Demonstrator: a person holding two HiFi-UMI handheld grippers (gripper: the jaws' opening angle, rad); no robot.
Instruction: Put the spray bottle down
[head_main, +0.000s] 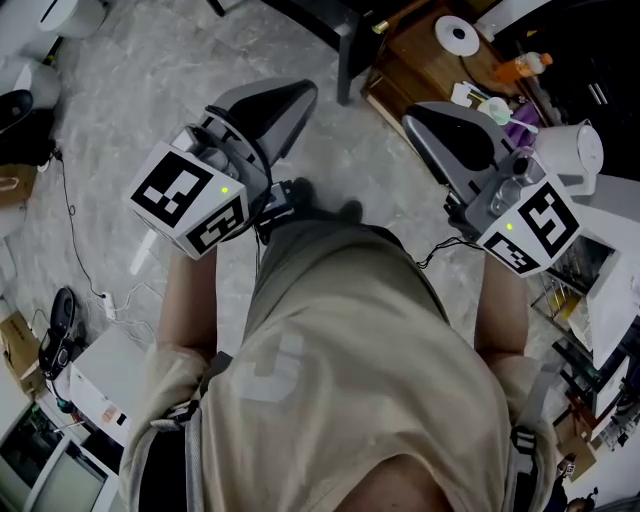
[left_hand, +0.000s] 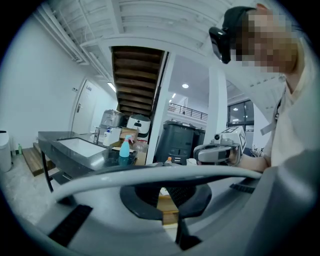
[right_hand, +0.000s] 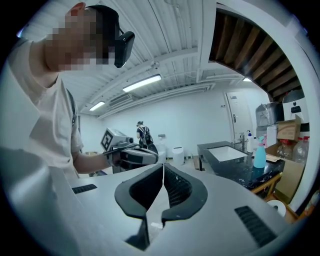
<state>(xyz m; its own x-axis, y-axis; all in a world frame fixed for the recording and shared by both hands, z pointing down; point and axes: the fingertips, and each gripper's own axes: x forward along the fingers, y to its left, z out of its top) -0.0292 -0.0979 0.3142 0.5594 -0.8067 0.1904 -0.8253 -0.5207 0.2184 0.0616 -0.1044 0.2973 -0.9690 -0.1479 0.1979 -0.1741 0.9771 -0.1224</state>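
The spray bottle (left_hand: 124, 149), pale blue with a pink trigger, stands upright on a dark counter (left_hand: 95, 159) beside a sink, well away from both grippers. It also shows at the right in the right gripper view, as the same bottle (right_hand: 259, 154) on the counter's near end. My left gripper (head_main: 272, 104) is held out over the floor with its jaws together and nothing between them. The right gripper (head_main: 448, 128) is level with it, also shut and empty. Each gripper view shows the other gripper across from it: the right gripper (left_hand: 216, 153) and the left gripper (right_hand: 131, 156).
A steel sink (right_hand: 227, 151) is set in the counter. A black bin (left_hand: 176, 141) and a dark staircase (left_hand: 134, 80) lie beyond. Below me are a wooden table (head_main: 418, 62) with clutter, a white kettle (head_main: 574, 150), floor cables (head_main: 85, 262) and my own legs. A person (right_hand: 143, 134) stands far off.
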